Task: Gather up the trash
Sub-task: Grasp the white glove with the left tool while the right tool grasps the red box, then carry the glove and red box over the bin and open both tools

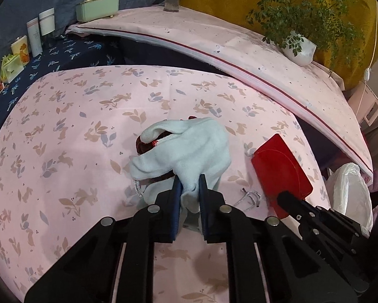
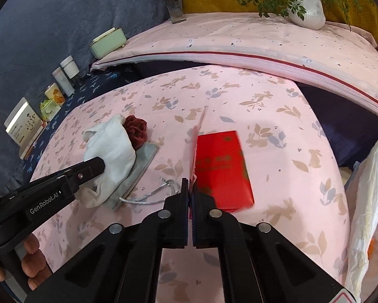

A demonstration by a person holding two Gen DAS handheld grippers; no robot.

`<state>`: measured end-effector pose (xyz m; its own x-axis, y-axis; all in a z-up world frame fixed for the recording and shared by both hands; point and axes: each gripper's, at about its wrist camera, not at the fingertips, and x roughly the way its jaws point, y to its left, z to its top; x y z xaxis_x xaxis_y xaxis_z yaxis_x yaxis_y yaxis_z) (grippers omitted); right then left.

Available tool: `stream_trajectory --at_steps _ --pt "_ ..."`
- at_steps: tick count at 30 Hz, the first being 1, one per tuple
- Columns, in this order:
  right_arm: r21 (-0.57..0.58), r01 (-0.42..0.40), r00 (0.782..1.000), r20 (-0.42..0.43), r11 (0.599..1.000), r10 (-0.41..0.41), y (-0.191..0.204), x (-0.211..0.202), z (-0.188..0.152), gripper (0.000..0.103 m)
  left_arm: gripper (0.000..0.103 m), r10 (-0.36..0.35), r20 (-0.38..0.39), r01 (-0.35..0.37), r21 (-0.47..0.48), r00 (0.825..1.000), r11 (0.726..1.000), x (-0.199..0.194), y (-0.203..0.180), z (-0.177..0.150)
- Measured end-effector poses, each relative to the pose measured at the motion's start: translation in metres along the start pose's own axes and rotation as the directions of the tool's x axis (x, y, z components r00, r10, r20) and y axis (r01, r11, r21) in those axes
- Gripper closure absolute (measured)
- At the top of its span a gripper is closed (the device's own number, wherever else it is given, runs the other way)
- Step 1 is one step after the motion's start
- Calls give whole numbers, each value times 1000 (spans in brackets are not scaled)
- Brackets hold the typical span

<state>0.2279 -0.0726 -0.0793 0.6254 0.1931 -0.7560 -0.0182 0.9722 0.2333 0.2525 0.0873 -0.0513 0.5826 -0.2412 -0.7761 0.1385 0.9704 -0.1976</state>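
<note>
Left wrist view: The left gripper (image 1: pixel 191 189) sat at lower centre, its jaws clenched on a fold of the pale blue cloth (image 1: pixel 189 149). The cloth lay directly ahead of the fingers on the pink rabbit-print sheet (image 1: pixel 62 116), draped over a dark red velvet item (image 1: pixel 144 146). A silver cord (image 1: pixel 249 198) trailed just right of the jaws. At right, the right gripper (image 1: pixel 283 198) met the near end of the red envelope (image 1: pixel 279 166), whose long axis ran up and left from it. A white plastic bag (image 1: pixel 348 192) stood at the far right edge.

Right wrist view: The right gripper (image 2: pixel 191 189) was closed on the near left edge of the red envelope (image 2: pixel 221 169), which extended straight ahead along the fingers. The left gripper (image 2: pixel 98 168) entered from the left onto the cloth (image 2: pixel 110 146). The plastic bag (image 2: pixel 365 202) lay at right, nearer the right hand; the coming move probably carries the envelope rightward to it.
</note>
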Motion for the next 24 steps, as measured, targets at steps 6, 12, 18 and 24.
stream_trajectory --at_steps 6,12,18,24 --pt "23 -7 998 57 1000 5 -8 -36 -3 102 90 -33 35 32 20 999 999 -29 -24 -3" --pt "56 4 992 123 998 -11 -26 -77 -4 102 90 -73 58 69 64 996 996 -52 -62 -7" --pt "99 25 983 177 995 -42 -53 -116 -10 102 90 -115 72 106 127 991 986 -70 -109 -14" --pt "141 52 974 212 989 -81 -85 -150 -21 102 90 -161 61 146 199 985 969 -80 -159 -26"
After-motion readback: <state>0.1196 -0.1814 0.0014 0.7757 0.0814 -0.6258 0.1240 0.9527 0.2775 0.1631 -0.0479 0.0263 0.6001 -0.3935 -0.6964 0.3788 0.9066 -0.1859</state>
